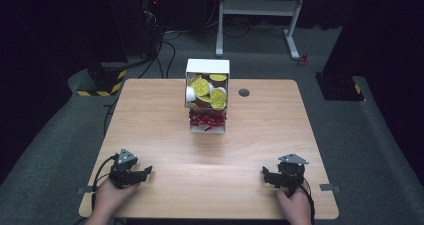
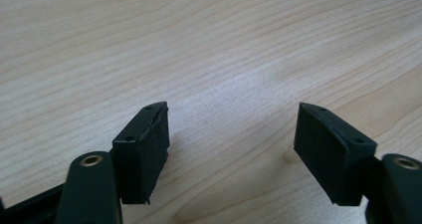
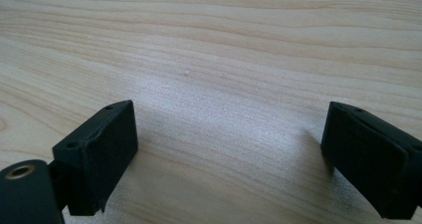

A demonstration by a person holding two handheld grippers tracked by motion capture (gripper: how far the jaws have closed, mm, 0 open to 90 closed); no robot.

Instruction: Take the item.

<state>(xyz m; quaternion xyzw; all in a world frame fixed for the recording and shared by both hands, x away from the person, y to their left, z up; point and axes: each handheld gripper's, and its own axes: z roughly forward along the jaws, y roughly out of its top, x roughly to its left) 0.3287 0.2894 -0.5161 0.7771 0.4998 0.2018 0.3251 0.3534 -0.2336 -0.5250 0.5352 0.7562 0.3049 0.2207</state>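
Your grippers rest on the near table edge.
Left gripper [image 2: 231, 134] and right gripper [image 3: 229, 154] both stand spread, holding nothing over bare table [image 1: 210, 155].

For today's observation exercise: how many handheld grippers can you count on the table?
2. The left gripper rests near the table's front left corner; the right gripper rests near its front right corner, each in a hand.

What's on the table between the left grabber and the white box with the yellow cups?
Nothing: in the high view, only bare wooden table lies between the left gripper and the white box. The gripper's jaws stand open and empty.
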